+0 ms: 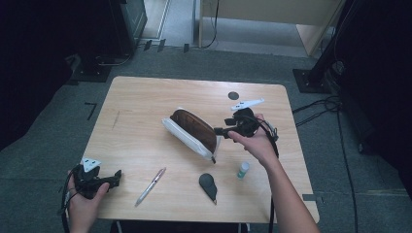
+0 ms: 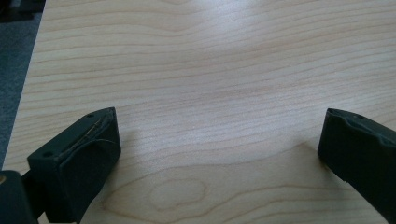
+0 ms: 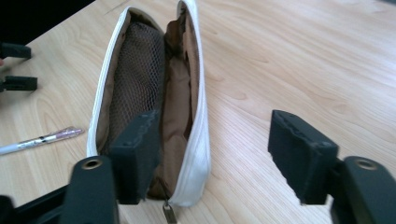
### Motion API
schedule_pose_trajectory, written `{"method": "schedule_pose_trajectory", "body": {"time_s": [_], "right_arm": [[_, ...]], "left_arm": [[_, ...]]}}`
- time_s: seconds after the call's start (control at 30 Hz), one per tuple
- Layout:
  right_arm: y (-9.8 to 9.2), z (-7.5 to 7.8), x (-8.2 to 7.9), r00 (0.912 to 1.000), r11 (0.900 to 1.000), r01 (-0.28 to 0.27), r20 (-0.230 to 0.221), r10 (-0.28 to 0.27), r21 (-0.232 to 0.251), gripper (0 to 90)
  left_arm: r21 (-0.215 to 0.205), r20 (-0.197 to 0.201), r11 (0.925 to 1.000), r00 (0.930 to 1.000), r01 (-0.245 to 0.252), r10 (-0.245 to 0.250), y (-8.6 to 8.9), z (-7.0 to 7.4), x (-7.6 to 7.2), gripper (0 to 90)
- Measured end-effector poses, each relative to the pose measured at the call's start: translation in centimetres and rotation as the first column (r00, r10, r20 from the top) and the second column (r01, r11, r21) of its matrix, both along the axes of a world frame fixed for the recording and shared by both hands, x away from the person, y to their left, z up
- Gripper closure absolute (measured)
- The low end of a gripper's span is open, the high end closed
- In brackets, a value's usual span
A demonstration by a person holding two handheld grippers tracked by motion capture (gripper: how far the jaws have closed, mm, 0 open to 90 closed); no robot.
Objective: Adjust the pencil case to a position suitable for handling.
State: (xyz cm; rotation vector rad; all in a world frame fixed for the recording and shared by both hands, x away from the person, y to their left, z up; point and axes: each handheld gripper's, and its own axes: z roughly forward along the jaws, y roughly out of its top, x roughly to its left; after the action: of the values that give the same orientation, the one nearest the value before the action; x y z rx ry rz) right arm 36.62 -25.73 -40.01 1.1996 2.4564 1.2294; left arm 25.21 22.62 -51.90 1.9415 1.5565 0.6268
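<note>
A white zip pouch (image 1: 192, 131) with a brown lining lies unzipped in the middle of the wooden table (image 1: 145, 102). My right gripper (image 1: 221, 131) sits at the pouch's near right end. In the right gripper view the pouch (image 3: 140, 84) gapes, showing a mesh pocket inside. My right gripper (image 3: 212, 126) is open there: one jaw stands before the pouch's mouth, the other over bare wood, and neither pad presses on it. My left gripper (image 1: 116, 177) rests at the table's front left corner. In its own view my left gripper (image 2: 219, 126) is open over bare wood.
A pink and silver pen (image 1: 150, 187) lies near the front edge, left of a black teardrop-shaped object (image 1: 209, 186). A small bottle (image 1: 243, 170) with a white cap stands by the right forearm. A dark round spot (image 1: 233, 95) marks the far table side. Cables run on the floor.
</note>
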Motion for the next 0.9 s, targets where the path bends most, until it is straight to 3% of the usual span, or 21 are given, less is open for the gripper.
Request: {"method": "schedule_pose_trajectory", "body": {"time_s": [0.17, 0.53, 0.9], "right_arm": [[-1.6, 0.3, -2.1, 0.9973, 0.997, 0.058, 0.043, -0.060, 0.046, 27.3], [-4.8, 0.6, -7.0, 0.9834, 0.989, 0.126, 0.121, -0.135, 0.084, 29.9], [-7.8, -1.0, -10.6, 0.9687, 0.971, 0.196, 0.126, -0.214, 0.141, 31.8]], "left_arm": [[0.000, 0.000, 1.0000, 1.0000, 0.000, 0.000, 0.0, 0.0, 0.0, 0.0], [-0.001, 0.000, 1.0000, 1.0000, -0.001, 0.001, 0.0, 0.0, 0.0, 0.0], [-0.001, 0.000, 1.0000, 1.0000, -0.001, 0.001, 0.0, 0.0, 0.0, 0.0]]}}
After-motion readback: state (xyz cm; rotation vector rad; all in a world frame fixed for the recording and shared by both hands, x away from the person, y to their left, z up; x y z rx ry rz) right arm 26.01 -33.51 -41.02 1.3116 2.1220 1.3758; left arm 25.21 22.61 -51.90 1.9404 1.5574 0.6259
